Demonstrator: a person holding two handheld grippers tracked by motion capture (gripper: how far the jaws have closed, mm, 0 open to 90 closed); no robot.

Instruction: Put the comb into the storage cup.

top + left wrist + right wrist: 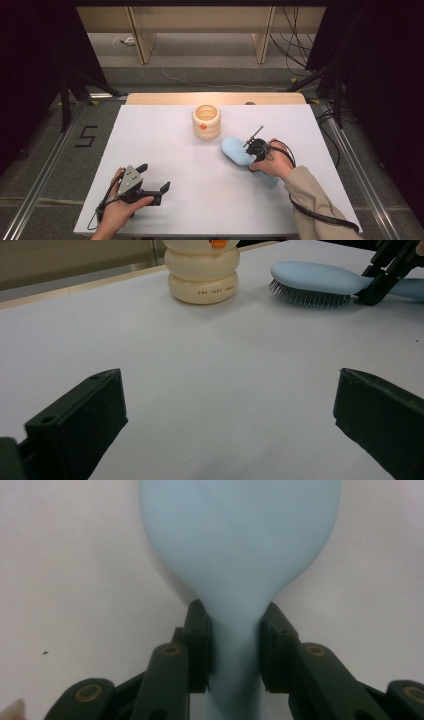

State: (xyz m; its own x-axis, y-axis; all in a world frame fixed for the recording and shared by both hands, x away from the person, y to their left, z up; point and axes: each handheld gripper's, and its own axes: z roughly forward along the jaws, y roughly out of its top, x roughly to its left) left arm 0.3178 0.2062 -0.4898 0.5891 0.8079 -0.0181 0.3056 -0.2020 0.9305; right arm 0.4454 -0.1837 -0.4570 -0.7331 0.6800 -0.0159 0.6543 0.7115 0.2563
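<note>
Right gripper view puts my right claw [235,645] clamped on the neck of the light blue hairbrush [240,545], one black jaw pressed to each side where the handle narrows below the wide oval head. The smooth back of the brush faces this camera, and the head runs on past my jaws over the white table [75,555].

From the high view, my right claw [255,152] sits over the brush [235,150] right of the table's middle, with my hand behind it and the cable looping back along my sleeve. The handle end pokes out under my hand toward me.

Just beyond the brush head, near but not touching, stands a cream ribbed cup [206,121] with an orange mark on its side.

Over at the near left corner, my left claw [152,179] rests low on the table, well apart from the brush, jaws spread wide with nothing between them. Its own view looks across bare white table [225,390] to the cup [202,272] and, to the right of it, the brush [315,282] lying bristles down, with my right claw [382,277] gripping it at the neck. Nothing lies between the left claw and those two things.
</note>
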